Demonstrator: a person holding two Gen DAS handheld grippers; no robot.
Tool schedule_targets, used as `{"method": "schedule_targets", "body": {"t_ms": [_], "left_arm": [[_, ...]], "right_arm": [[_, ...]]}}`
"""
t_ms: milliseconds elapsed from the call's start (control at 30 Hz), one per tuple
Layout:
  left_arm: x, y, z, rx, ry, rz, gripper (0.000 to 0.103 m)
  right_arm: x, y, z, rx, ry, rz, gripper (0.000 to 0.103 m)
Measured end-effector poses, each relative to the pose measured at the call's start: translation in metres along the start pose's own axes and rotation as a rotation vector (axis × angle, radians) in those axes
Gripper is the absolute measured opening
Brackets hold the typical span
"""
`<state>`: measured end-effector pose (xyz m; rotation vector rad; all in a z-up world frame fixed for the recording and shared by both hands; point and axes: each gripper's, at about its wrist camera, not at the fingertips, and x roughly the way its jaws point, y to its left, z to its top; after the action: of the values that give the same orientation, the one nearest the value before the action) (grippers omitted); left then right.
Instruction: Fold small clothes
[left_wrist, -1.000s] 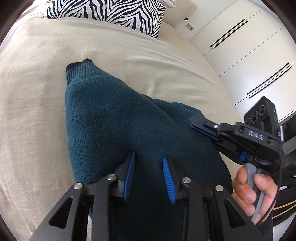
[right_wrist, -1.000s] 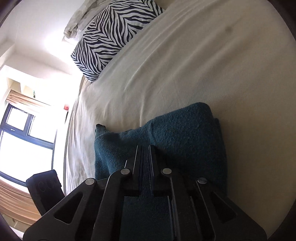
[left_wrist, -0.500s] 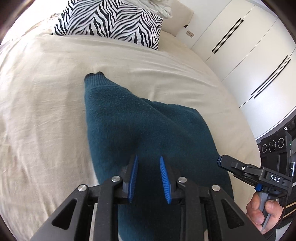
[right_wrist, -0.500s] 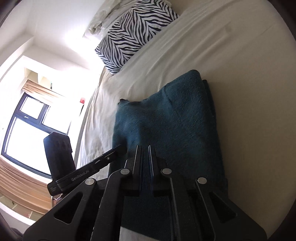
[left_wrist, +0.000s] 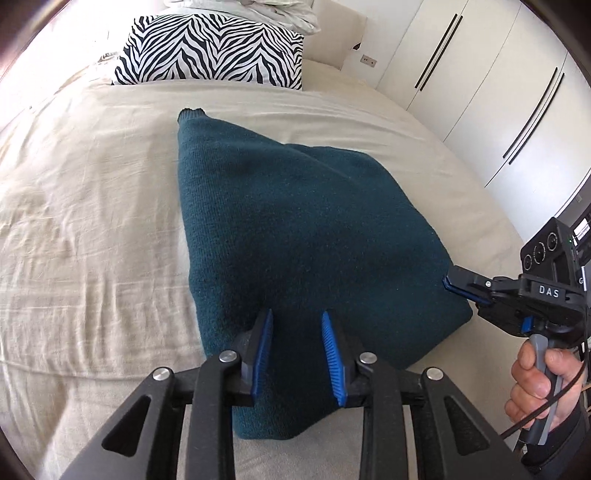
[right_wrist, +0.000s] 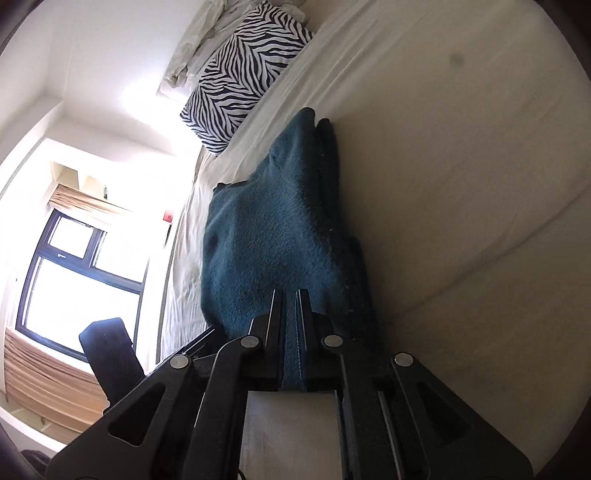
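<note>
Teal knit sweater (left_wrist: 295, 229) lies folded into a thick wedge on a beige bedsheet (left_wrist: 92, 206), its ribbed cuff pointing toward 12 o'clock at a zebra-print pillow (left_wrist: 210, 51). Fuzzy layers stack along its 3 o'clock edge. The left gripper (left_wrist: 297, 345) hovers over the near hem, blue pads parted and holding nothing. The right gripper (left_wrist: 448, 282), at 3 o'clock, is pinched onto the sweater's edge, fabric showing between its fingers.
</note>
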<state>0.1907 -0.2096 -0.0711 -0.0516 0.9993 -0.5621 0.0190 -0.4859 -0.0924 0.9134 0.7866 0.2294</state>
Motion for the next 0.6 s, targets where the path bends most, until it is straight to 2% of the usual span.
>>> {"method": "schedule_targets", "body": {"t_ms": [100, 167, 200, 267, 333, 367, 400, 433, 467, 500, 533, 600], "left_arm": [[0.002, -0.01, -0.018, 0.046, -0.007, 0.038, 0.035], [0.011, -0.014, -0.025, 0.073, -0.001, 0.054, 0.038], [0.013, -0.015, -0.024, 0.079, -0.005, 0.056, 0.038], [0.007, -0.011, -0.021, 0.061, 0.003, 0.036, 0.038], [-0.006, -0.004, -0.012, 0.016, -0.019, -0.006, 0.04], [-0.015, -0.001, -0.008, 0.001, -0.042, -0.012, 0.046], [-0.025, 0.003, -0.005, -0.011, -0.077, -0.009, 0.056], [-0.033, 0.008, -0.001, -0.026, -0.112, -0.003, 0.063], [-0.038, 0.016, 0.004, -0.046, -0.142, 0.002, 0.071], [-0.039, 0.024, 0.009, -0.067, -0.155, 0.006, 0.073], [-0.034, 0.034, 0.015, -0.089, -0.143, 0.011, 0.073], [-0.023, 0.054, 0.024, -0.157, -0.101, -0.014, 0.073]], "right_arm": [[0.0, 0.004, -0.015, -0.028, 0.022, -0.001, 0.006], [0.012, -0.012, -0.022, -0.02, 0.063, -0.059, 0.003], [0.013, -0.022, -0.025, 0.004, 0.062, -0.031, 0.002], [0.009, -0.026, -0.023, 0.041, 0.047, -0.006, 0.004], [-0.002, -0.011, -0.018, -0.006, 0.012, -0.043, 0.008], [-0.01, -0.004, -0.014, -0.028, -0.005, -0.043, 0.011], [-0.019, 0.002, -0.008, -0.048, -0.024, -0.036, 0.015], [-0.025, 0.009, -0.002, -0.066, -0.046, -0.044, 0.031], [-0.032, 0.013, 0.005, -0.078, -0.072, -0.062, 0.058], [-0.039, 0.015, 0.014, -0.083, -0.105, -0.083, 0.071], [-0.042, 0.016, 0.021, -0.086, -0.138, -0.105, 0.078], [-0.034, 0.014, 0.041, -0.078, -0.127, -0.115, 0.078]]}}
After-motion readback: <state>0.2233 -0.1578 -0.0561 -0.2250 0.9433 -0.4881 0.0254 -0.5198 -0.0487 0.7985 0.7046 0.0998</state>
